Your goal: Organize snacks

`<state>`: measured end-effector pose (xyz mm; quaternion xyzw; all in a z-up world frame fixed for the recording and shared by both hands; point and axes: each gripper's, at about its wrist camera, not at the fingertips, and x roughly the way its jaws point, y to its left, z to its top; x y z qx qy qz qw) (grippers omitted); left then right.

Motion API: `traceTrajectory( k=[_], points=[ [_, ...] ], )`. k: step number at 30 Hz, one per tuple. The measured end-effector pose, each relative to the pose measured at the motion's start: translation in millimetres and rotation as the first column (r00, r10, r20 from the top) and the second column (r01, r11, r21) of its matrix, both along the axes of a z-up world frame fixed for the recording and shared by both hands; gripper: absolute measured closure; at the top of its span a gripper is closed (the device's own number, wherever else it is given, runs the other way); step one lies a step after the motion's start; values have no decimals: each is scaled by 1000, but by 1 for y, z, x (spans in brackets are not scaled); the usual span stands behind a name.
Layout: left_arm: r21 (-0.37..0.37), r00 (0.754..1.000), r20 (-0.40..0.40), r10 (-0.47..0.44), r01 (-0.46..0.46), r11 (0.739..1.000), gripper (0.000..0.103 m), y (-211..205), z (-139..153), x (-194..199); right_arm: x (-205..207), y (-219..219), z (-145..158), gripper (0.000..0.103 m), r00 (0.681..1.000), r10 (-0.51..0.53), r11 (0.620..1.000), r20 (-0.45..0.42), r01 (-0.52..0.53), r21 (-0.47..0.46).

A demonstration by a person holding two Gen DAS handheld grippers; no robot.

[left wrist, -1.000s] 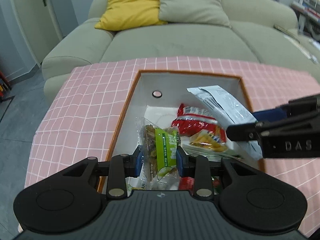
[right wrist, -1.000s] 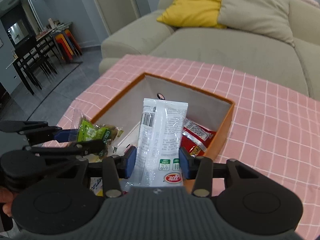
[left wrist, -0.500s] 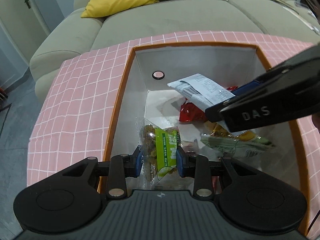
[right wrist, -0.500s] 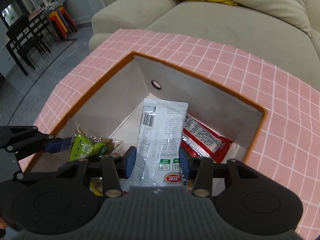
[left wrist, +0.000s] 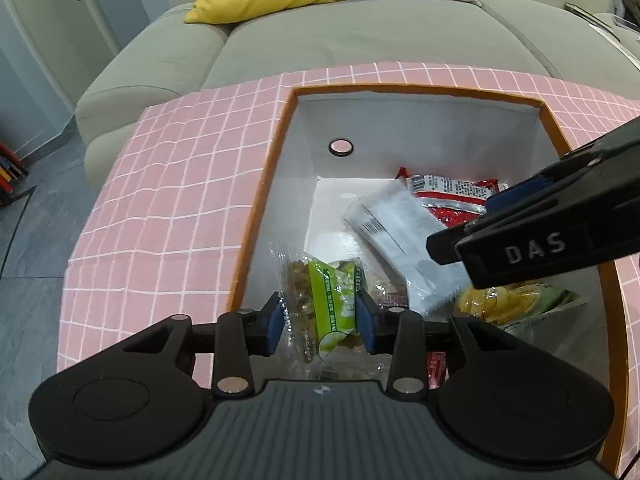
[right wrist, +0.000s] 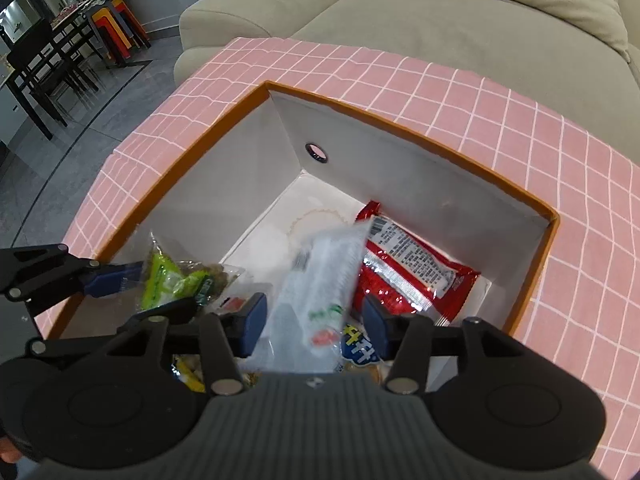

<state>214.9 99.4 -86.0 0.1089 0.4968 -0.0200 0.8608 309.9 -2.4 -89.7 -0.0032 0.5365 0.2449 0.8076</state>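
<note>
Left fingers (left wrist: 320,322) tight on green snack pack (left wrist: 334,304) — right fingers (right wrist: 314,320) wide around blurred white packet (right wrist: 320,280), over orange box (right wrist: 536,276).

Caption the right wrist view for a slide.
Right hand-held gripper open, white packet dropping into the orange box beside a red packet.

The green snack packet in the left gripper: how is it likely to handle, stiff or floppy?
Probably floppy: the green snack packet is thin crinkled film that creases between the left gripper pads. Likely light, since a narrow pinch holds it. Its glossy wrap may slip.
</note>
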Motion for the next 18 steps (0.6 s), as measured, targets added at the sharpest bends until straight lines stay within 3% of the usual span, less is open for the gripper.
traceTrajectory(
  k=[3,8,13,18],
  points=[
    [-3,1000,13,2,-1,1000,47,1,8,-5,-5,-3,12,32,1000,-12,1000,26,12,19],
    [4,998,67,4,-5,1000,31,2,31,-19,-14,-17,34,24,998,-44,997,49,41,60],
    [-20,993,120,19,-17,1000,29,1,61,-32,-28,-34,64,19,996,-60,994,70,53,97],
    [-34,973,227,49,-42,999,26,-6,98,-53,-53,-53,104,17,987,-64,991,146,45,129]
  ],
)
